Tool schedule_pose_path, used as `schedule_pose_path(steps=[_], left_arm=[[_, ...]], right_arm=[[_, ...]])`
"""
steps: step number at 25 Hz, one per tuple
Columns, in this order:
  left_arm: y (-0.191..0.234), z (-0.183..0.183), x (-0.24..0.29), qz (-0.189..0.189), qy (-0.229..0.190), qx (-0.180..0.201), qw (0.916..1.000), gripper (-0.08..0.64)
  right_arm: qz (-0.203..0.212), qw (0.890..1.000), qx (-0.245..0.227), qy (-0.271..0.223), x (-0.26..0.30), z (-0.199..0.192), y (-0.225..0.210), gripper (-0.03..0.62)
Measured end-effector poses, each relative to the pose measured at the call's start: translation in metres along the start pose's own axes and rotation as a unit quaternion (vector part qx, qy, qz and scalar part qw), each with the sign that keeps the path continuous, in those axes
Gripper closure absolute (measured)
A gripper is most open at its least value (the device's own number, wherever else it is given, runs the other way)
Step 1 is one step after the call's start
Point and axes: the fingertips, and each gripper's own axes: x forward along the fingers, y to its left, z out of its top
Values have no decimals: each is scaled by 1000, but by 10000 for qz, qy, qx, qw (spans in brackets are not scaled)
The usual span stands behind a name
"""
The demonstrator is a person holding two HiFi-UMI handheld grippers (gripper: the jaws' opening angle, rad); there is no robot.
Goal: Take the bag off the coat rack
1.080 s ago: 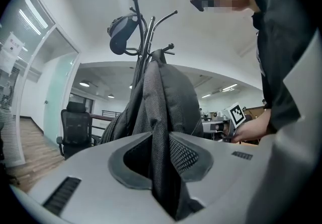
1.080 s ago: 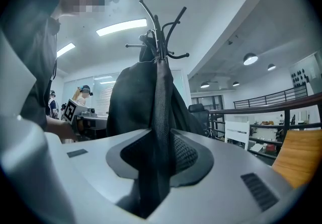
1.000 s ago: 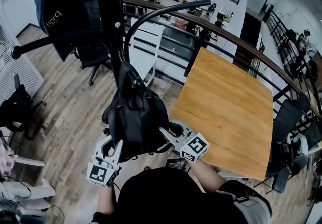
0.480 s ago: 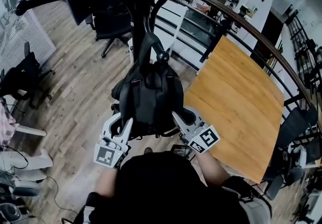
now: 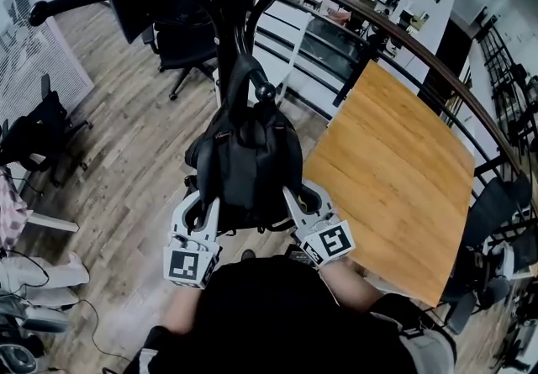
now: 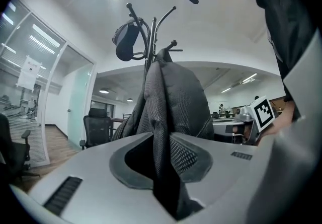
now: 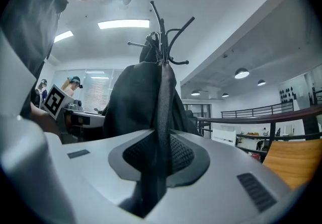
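At the left, the left gripper (image 5: 204, 211) is seen level at the lower left flank of the bag (image 5: 248, 166). Its jaws have just been closing, and in the left gripper view a fold of black mesh fabric is pinched between the pads (image 6: 187, 153), so that side is gripped. Open wooden floor (image 5: 126, 162) is offered out to the left, with an office chair (image 5: 181, 40) well apart behind the rack.

In the middle, the bag is hung upright against the pole of the coat rack (image 5: 233, 19), its long axis vertical. Its top loop (image 5: 239, 78) is caught over a short hook ending in a knob (image 5: 266, 92). The hook lies above and beyond both grippers, and neither one is clearly nearer. By the look of it, the loop must be raised over the knob before the bag can be drawn toward the person.

On the right, the right gripper (image 5: 296, 202) is matched at the lower right flank. Its jaws have just been closing too, and a dark strap edge is clamped between them in the right gripper view (image 7: 156, 162).

Further right, less room is given: a wooden table (image 5: 395, 187) stands near, with a curved railing (image 5: 403, 36) behind it. A straight lift is judged safer than a swing to that side.
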Motion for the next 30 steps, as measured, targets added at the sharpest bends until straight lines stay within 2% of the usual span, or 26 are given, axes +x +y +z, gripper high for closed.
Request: schedule_pose_path(steps=[5,13,18,24,30], left_arm=[[0,-5,-4,-268,67,22,9996,483],[-5,16,-12,-415,-179,-194,9988,500],[-11,26,-15,-510,-161,-60,9986,503],[-10,54,-24,-584,-413,-171,9973,506],[-31,95,-38,-854,-752,-182,9933,508]], right_arm=[[-29,9996,281,-16,-2,0,5,515],[111,9984,411,-378,-17,27,14,538],[18,9975,591,-379,-22,41,20,541],[300,9964,441,-663,-32,72,35,545],[406,9934,291,-1035,-47,111,43,548]])
